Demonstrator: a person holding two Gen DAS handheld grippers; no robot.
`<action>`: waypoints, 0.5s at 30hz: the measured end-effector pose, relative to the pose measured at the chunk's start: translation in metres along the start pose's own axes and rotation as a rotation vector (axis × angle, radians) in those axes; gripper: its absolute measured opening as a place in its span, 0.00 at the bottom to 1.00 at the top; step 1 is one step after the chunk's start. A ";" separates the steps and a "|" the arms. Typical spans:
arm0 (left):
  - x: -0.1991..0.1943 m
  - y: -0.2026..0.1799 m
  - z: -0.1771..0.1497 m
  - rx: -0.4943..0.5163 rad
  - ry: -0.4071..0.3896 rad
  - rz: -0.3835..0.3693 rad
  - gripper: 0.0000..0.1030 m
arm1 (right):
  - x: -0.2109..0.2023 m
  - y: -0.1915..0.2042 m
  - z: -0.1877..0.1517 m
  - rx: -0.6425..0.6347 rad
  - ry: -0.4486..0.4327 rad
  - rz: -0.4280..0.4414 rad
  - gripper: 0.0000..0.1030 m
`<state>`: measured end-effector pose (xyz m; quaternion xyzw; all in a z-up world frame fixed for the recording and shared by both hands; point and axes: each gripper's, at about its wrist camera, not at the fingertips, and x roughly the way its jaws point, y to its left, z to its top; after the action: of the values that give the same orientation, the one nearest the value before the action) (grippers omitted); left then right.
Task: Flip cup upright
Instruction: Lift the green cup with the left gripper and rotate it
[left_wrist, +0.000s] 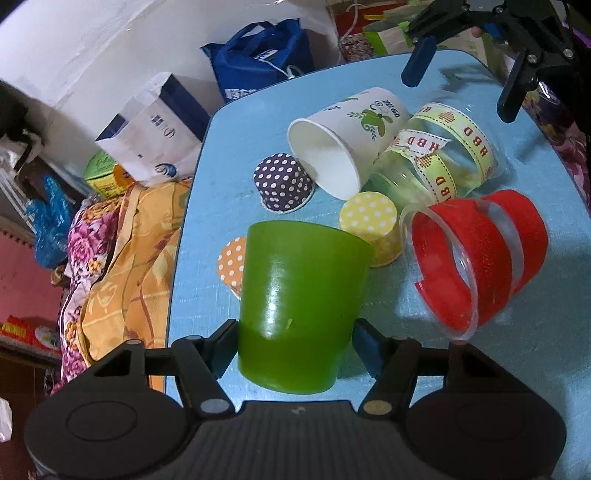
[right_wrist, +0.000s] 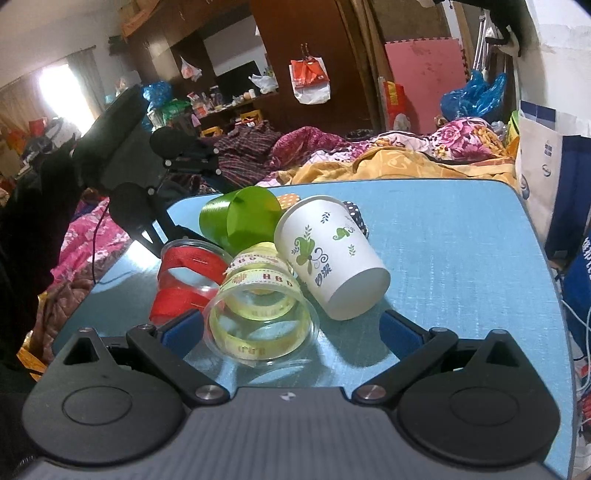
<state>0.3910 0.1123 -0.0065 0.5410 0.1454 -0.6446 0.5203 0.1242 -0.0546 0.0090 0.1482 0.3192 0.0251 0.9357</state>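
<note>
Green cup (left_wrist: 301, 306) clamped in left tool (left_wrist: 295, 349), right tool (right_wrist: 291, 330) agape

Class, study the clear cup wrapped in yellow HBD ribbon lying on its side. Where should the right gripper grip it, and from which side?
Grip the yellow-ribbon cup across its side wall, just behind the open rim, coming from the mouth end. It lies on its side with the mouth toward the right gripper, whose open fingers already flank it. The white paper cup sits close against one side, so keep the grip low and near the rim.
</note>
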 end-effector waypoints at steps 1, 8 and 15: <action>-0.001 -0.001 -0.001 -0.008 0.001 0.006 0.68 | 0.000 -0.003 0.000 0.006 -0.002 0.006 0.99; -0.015 -0.014 -0.018 -0.138 0.023 0.045 0.68 | -0.003 -0.015 0.003 0.087 -0.036 0.044 0.99; -0.036 -0.040 -0.041 -0.403 0.054 0.175 0.67 | -0.006 -0.011 0.009 0.161 -0.074 0.090 0.99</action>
<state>0.3752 0.1781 -0.0060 0.4538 0.2377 -0.5402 0.6677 0.1246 -0.0683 0.0159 0.2380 0.2783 0.0361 0.9298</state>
